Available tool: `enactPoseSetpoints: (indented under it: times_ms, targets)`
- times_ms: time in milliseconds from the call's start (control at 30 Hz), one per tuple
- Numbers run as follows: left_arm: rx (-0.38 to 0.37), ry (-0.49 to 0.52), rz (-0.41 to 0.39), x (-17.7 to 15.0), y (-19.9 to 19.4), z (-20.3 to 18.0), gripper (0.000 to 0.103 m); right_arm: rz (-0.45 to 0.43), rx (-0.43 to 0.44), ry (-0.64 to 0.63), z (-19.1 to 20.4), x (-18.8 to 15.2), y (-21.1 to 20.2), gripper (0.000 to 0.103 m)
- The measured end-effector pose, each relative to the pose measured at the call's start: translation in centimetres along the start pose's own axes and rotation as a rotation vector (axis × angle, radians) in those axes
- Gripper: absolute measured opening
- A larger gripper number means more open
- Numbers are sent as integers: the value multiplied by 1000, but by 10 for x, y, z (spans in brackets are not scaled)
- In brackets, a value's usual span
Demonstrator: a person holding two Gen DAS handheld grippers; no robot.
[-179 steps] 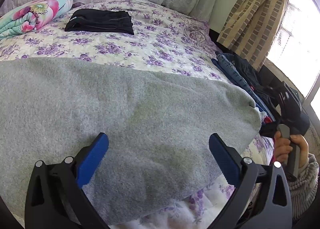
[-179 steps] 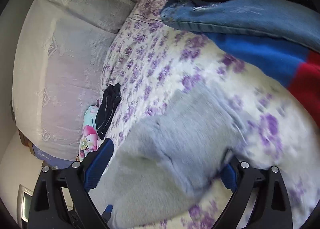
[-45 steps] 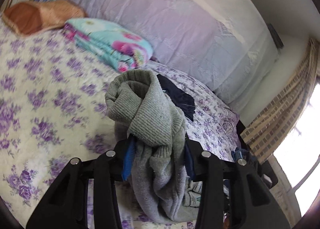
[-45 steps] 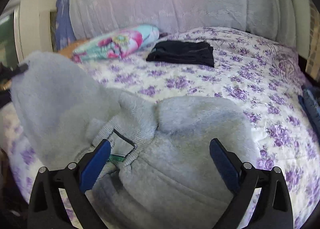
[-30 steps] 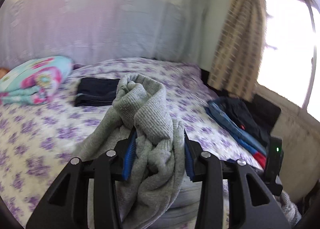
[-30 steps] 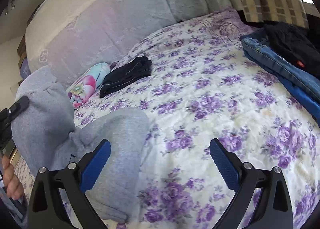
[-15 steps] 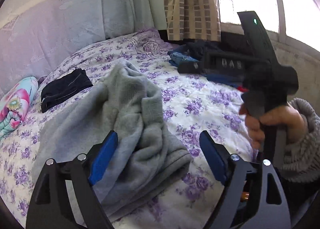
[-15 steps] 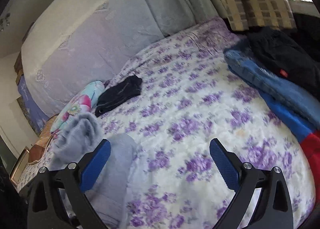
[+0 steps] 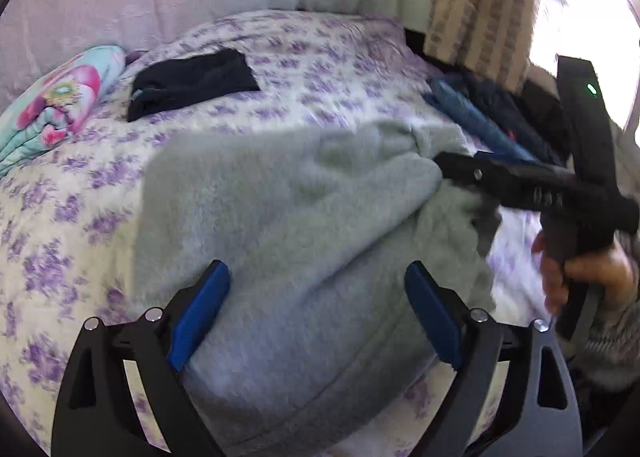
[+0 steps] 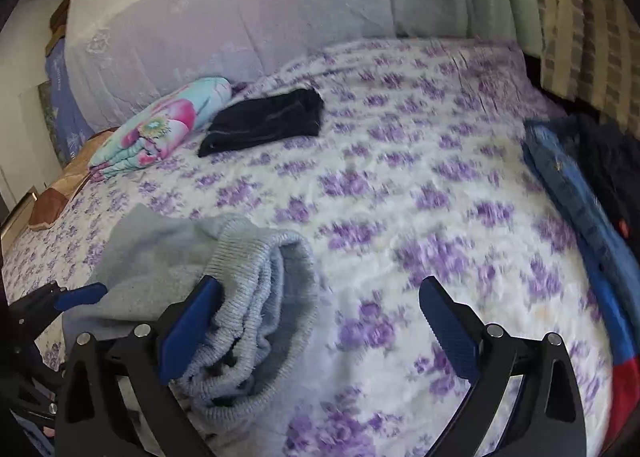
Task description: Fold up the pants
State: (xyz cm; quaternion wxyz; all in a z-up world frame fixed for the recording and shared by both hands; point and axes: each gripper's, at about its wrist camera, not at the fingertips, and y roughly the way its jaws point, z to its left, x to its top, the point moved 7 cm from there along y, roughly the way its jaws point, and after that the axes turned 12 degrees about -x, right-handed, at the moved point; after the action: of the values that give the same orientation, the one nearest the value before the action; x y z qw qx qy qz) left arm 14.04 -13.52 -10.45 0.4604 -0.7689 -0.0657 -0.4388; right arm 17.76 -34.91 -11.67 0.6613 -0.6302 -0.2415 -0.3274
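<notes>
The grey sweatpants point(image 9: 288, 217) lie in a loose folded heap on the floral bedsheet point(image 9: 320, 69). My left gripper point(image 9: 316, 309) is open and hovers just above the heap, holding nothing. In the right wrist view the ribbed waistband point(image 10: 256, 289) is bunched at the lower left, against the left finger. My right gripper point(image 10: 320, 321) is open and empty; it also shows in the left wrist view point(image 9: 500, 177), at the heap's right edge.
Folded black pants point(image 10: 264, 121) and a floral folded quilt point(image 10: 160, 129) lie at the far side of the bed. A pile of jeans and dark clothes point(image 10: 580, 193) lies along the right edge. A curtain point(image 9: 480, 5) hangs at the back right.
My left gripper has let go of the grey pants and opened; they now lie spread wider on the bed. My right gripper has come in to the heap's right edge.
</notes>
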Motion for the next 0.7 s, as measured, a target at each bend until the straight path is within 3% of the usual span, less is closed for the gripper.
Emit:
enactPoseSetpoints:
  times_ms: [67,100,267,400,533,633,700]
  targets:
    - [73,100,-50,-9,2,-12,88,26,51,58,-6,-9,5,100]
    - [76,100,-61,-11,1,-12,88,27,52,53,-5,-9,5,100]
    - [10,6,-57,-8,-12,-4,88,-26,10,-32,9,4,-11,99]
    - [22,-20,-57,1,-20,-9,88,-132,-8,-60,21,26,-47,99]
    - [15,-44,-62,14,-19,-19,91,-203,-5,-183,57,54,-65,99]
    - [42,11,-67,16,-17,-33,95,-197,-42,-263,79,69,-53,99]
    - [77,40,-50,13,-10,-35,97,-138,-80,-298,84,68,-31,99]
